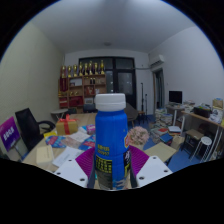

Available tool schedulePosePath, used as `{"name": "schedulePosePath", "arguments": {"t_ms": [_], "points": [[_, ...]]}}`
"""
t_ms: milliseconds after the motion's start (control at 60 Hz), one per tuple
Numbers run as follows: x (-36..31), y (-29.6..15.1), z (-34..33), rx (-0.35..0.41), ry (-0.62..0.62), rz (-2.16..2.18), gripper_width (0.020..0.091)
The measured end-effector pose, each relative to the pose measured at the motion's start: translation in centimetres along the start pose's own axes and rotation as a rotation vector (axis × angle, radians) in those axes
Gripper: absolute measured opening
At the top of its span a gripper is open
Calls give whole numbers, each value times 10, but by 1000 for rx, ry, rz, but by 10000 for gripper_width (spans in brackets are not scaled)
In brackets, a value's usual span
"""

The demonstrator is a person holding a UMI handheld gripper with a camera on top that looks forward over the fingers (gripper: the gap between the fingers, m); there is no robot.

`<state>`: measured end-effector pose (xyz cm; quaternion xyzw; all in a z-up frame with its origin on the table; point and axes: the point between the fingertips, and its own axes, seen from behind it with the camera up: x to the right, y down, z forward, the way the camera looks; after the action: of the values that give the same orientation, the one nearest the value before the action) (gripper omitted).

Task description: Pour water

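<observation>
Chair [28, 127]: seen far left, beside a cluttered counter [60, 150].
Shelf [82, 85]: stacked with bottles, set against the far wall.
Bottle [111, 140]: blue, white-capped, held upright, long axis vertical, cap upward.
Gripper [112, 165]: closed onto the bottle, pink pads [137, 160] pressed against both sides.
Desk [195, 118]: placed far right.
</observation>
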<state>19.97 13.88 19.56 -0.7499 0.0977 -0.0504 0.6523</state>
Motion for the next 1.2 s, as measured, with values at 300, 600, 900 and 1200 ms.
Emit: {"name": "schedulePosePath", "arguments": {"t_ms": [300,600,900,1200], "points": [[20,102,31,-66,-17,-68,500],[33,119,42,-53,41,-22,513],[25,134,-8,-268,-9,66,840],[0,54,-163,-239,69,-42,835]]}}
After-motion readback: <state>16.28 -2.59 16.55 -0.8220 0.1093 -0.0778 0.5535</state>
